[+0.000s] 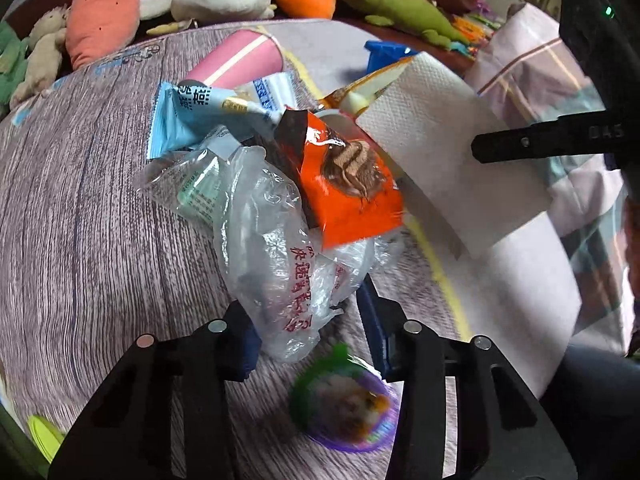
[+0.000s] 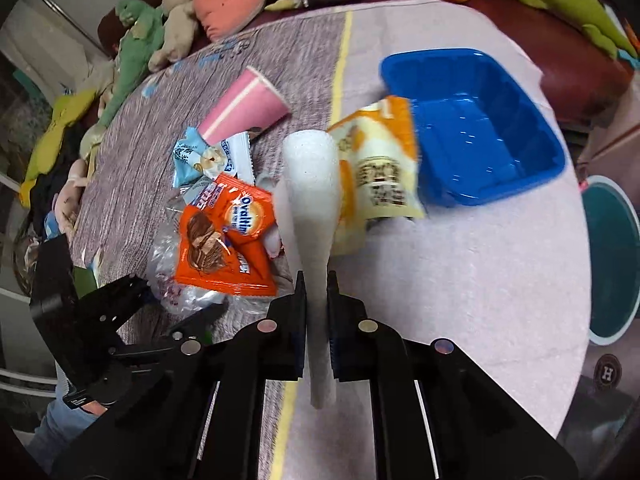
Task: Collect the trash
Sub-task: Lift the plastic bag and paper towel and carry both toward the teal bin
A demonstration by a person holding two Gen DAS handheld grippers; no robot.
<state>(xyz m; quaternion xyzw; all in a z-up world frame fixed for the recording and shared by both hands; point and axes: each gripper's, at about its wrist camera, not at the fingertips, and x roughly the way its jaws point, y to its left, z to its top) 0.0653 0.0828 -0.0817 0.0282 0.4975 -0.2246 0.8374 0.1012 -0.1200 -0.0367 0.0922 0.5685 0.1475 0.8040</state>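
Trash lies heaped mid-worktop (image 2: 460, 280): an orange wrapper (image 2: 224, 248) sits at 9 o'clock from the white paper towel (image 2: 310, 208). Right tool (image 2: 316, 292) is clamped on that towel. Left tool (image 1: 308, 320) grips a clear plastic bag (image 1: 276, 264). Blue tray (image 2: 480, 128) sits at 1 o'clock.

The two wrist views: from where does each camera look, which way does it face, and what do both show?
Left wrist: on the left claw, facing down at the table; its fingers pinch a clear plastic bag; the right claw's finger shows.
Right wrist: on the right claw, facing down; it grips a white paper towel; the left claw shows.
Shared: orange Ovaltine wrapper, pink paper cup.
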